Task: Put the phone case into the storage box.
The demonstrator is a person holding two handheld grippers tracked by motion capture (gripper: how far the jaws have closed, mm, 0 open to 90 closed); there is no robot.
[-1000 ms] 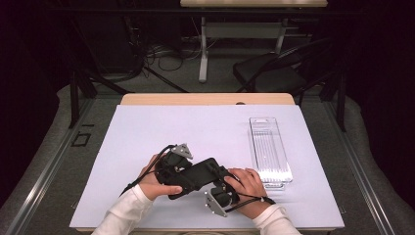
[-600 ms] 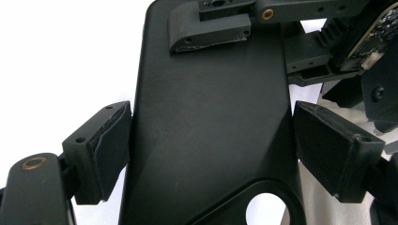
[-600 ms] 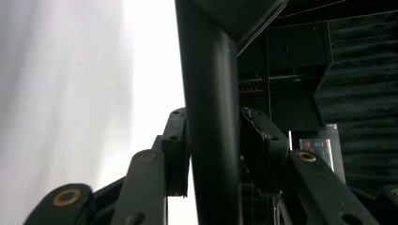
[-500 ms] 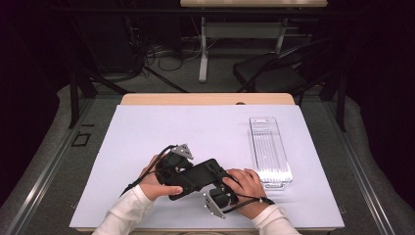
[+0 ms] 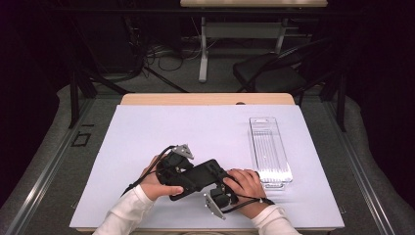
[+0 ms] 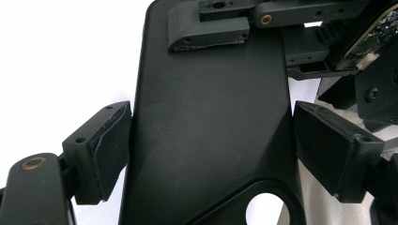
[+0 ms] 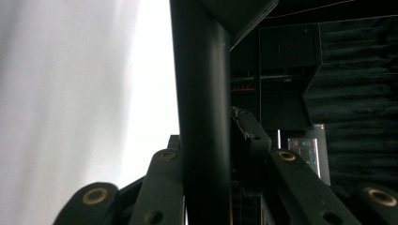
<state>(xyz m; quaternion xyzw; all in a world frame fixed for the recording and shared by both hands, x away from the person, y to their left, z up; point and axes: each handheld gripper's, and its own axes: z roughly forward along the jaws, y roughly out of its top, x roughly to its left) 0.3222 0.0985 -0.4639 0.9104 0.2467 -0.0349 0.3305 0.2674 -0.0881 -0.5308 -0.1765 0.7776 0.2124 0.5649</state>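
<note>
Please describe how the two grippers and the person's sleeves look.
Both the left gripper and the right gripper are black, each with a grey three-cornered plate and a black cable. Their joints carry brass-coloured rivets, and the pads are flat rectangles. The sleeves are white.

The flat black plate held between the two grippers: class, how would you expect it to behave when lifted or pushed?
The black plate probably stays stiff: it spans between the left gripper and the right gripper without sagging. Its smooth, faintly shiny face suggests it could slip. Thin and flat, it is unlikely to roll.

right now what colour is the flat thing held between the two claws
Matte black, plain, no pattern. The flat plate shows best in the left gripper view.
</note>
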